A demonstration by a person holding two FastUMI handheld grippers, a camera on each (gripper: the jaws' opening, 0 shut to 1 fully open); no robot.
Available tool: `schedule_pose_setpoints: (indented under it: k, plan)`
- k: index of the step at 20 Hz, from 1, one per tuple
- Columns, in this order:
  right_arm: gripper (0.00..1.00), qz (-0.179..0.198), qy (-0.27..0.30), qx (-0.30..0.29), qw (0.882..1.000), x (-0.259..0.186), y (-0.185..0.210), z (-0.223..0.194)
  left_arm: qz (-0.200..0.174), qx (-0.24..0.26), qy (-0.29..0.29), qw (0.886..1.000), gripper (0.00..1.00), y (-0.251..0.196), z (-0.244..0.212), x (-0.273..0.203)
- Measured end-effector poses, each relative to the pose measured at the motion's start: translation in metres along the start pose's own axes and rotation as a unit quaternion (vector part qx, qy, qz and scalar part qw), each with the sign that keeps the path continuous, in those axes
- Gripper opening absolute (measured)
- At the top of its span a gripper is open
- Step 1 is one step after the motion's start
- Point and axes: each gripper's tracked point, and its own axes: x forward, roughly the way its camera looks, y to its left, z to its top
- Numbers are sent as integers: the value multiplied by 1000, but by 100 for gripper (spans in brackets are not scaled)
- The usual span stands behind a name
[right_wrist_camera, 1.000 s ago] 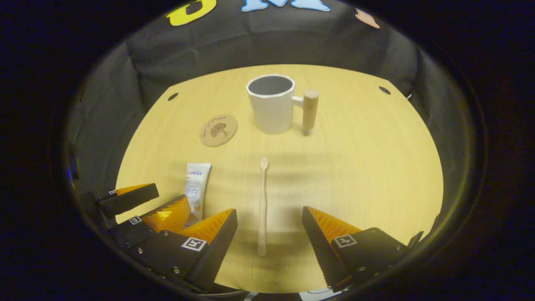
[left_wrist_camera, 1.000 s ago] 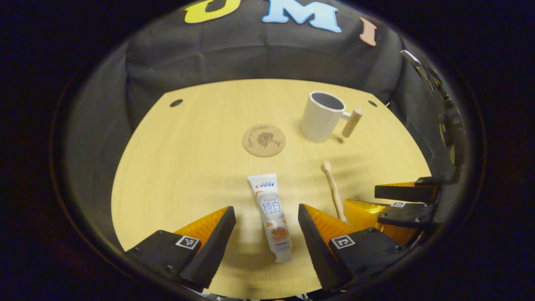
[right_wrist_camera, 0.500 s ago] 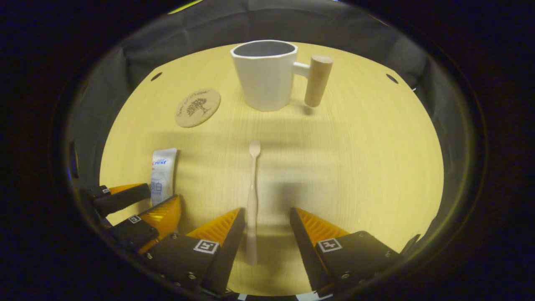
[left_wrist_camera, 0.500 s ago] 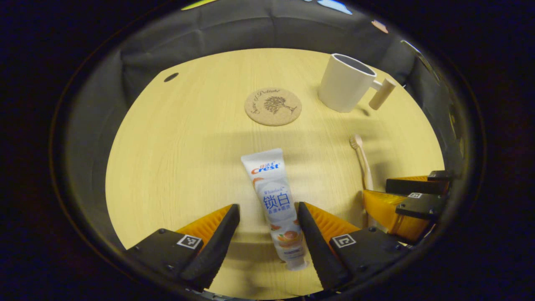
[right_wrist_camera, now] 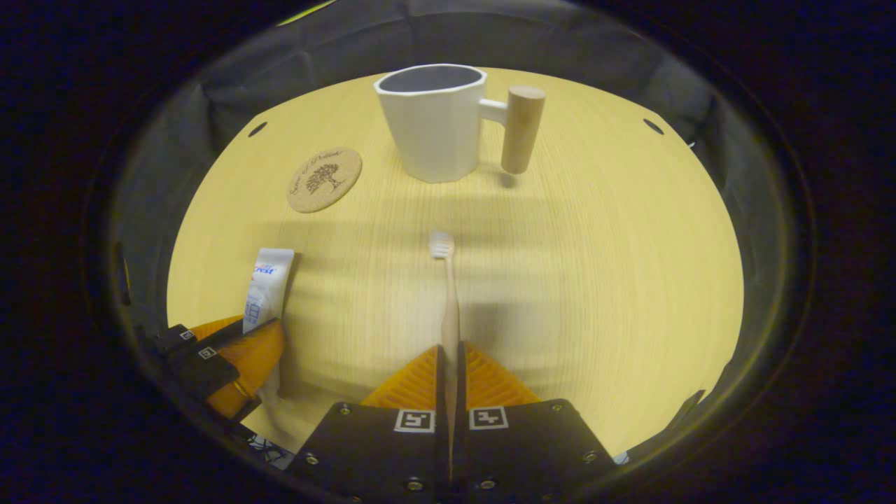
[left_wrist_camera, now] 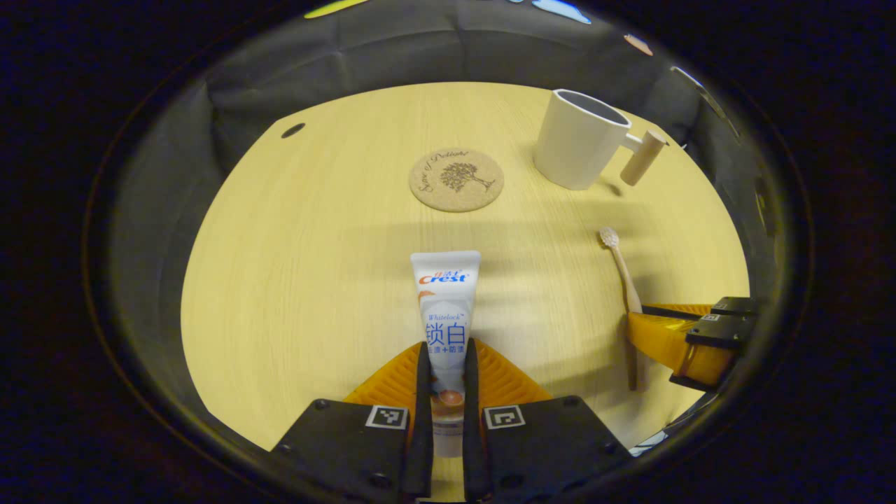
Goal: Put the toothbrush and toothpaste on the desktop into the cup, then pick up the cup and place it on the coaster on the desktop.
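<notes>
So the left gripper [left_wrist_camera: 443, 364] is clamped on the lower end of the toothpaste [left_wrist_camera: 445, 301], with the rest of the tube sticking out ahead of the fingers over the table [left_wrist_camera: 294, 280]. The right gripper [right_wrist_camera: 450, 367] is pinched shut on the toothbrush [right_wrist_camera: 448, 294] handle, bristle head pointing toward the cup [right_wrist_camera: 434, 129]. The cup sits upright near the far edge, with the coaster [right_wrist_camera: 324, 179] just beside it on the left.

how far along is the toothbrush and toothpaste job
Nothing is in the white faceted cup yet. In hand: the left claw is shut on the white toothpaste tube, the right claw on the pale wooden toothbrush. Left: drop both in, then move the cup onto the round cork coaster.
</notes>
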Motion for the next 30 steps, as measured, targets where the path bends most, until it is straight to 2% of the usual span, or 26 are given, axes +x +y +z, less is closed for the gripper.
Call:
schedule_pose_setpoints:
  k: [2,3,7,13,21,30]
  plan:
    - [4,12,-1,12,1000,-6,2,-1,-1,1,-17,1000,25,2,2,-4]
    - [4,18,0,17,1000,-5,0,-2,1,-4,-12,1000,16,1,1,-1]
    - [3,32,-19,30,999,-9,0,4,-11,-14,-22,1000,16,2,1,-4]
    - [3,60,-89,46,993,-56,0,32,-23,-38,-30,999,15,4,1,-13]
    - [3,99,-186,64,976,-117,6,127,-25,-36,-53,998,14,10,12,-36]
    - [3,119,-241,94,959,-117,12,233,-33,-30,-52,998,15,14,10,-53]
